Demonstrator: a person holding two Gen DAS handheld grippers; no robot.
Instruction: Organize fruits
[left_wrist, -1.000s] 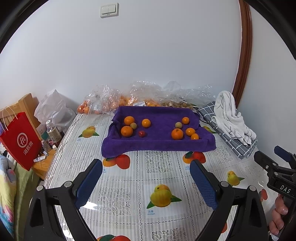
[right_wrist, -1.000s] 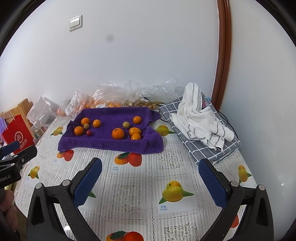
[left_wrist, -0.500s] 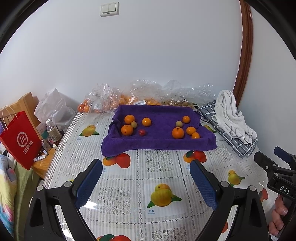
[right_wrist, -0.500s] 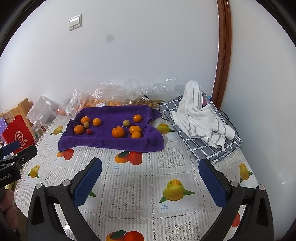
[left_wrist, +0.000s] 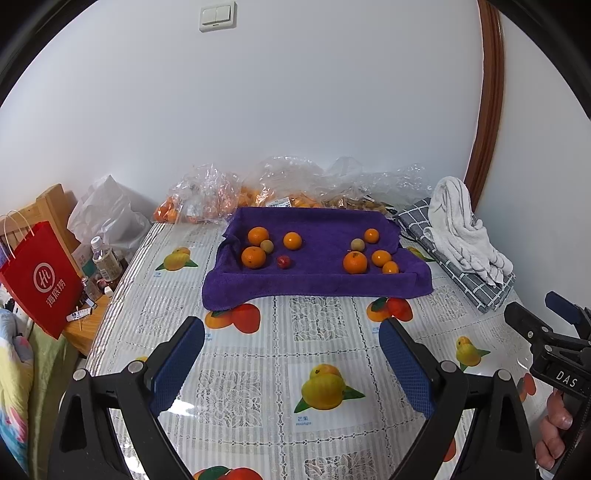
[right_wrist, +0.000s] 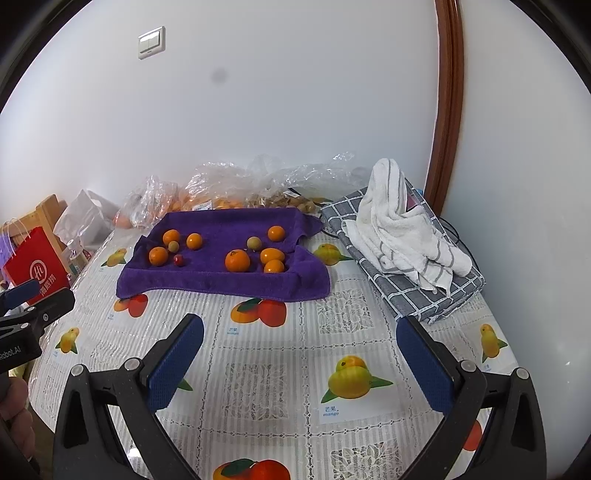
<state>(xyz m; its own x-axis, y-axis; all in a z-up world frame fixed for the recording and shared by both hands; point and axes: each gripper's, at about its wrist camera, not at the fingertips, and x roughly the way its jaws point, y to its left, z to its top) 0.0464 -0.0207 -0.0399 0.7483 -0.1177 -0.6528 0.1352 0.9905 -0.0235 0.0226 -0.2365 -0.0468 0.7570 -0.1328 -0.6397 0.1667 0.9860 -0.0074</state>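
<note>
Both my tongs hang wide and empty over the table (left_wrist: 332, 354), well short of the fruit. Left tongs (left_wrist: 291, 365) and right tongs (right_wrist: 301, 367) both face the purple towel (right_wrist: 221, 284), straight ahead. On it, the fruit sits in two clusters. The big orange (right_wrist: 237, 260) in the right-hand cluster lies nearer my right tongs, I'd say; the left orange (left_wrist: 253, 256) suits my left.

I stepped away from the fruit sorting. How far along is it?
Nothing looks sorted: oranges, a small red fruit and pale round ones lie mixed on the purple towel. Left gripper and right gripper are open and empty. All sorting remains.
</note>
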